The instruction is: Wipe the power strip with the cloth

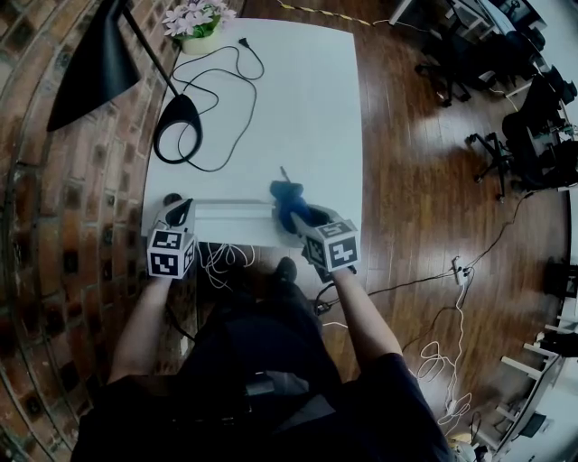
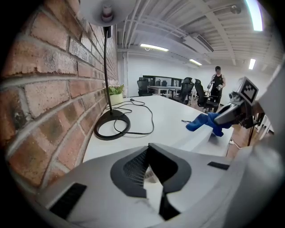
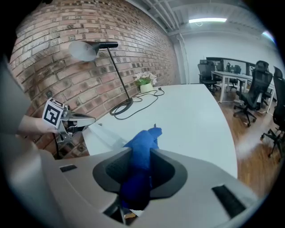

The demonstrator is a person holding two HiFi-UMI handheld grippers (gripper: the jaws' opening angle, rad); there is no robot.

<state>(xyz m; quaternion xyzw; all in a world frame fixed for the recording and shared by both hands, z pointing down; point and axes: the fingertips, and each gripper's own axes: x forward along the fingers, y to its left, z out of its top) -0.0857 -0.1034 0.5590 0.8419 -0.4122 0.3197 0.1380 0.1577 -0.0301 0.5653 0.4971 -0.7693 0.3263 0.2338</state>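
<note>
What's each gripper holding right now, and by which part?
Right gripper: blue cloth, clamped by its bunched near end. Left gripper: shut at the power strip's left end; grip unclear.

Dark sleeves (image 1: 402, 388) — checker-marked cubes (image 1: 171, 254) on grey tongs (image 1: 178, 213)

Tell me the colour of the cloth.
The cloth is blue, clearest in the right gripper view.

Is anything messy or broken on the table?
Nothing looks broken or spilled. The only untidy thing is the black lamp cord, which sprawls in loose loops across the white table. Its plug lies free near the flower pot.
</note>
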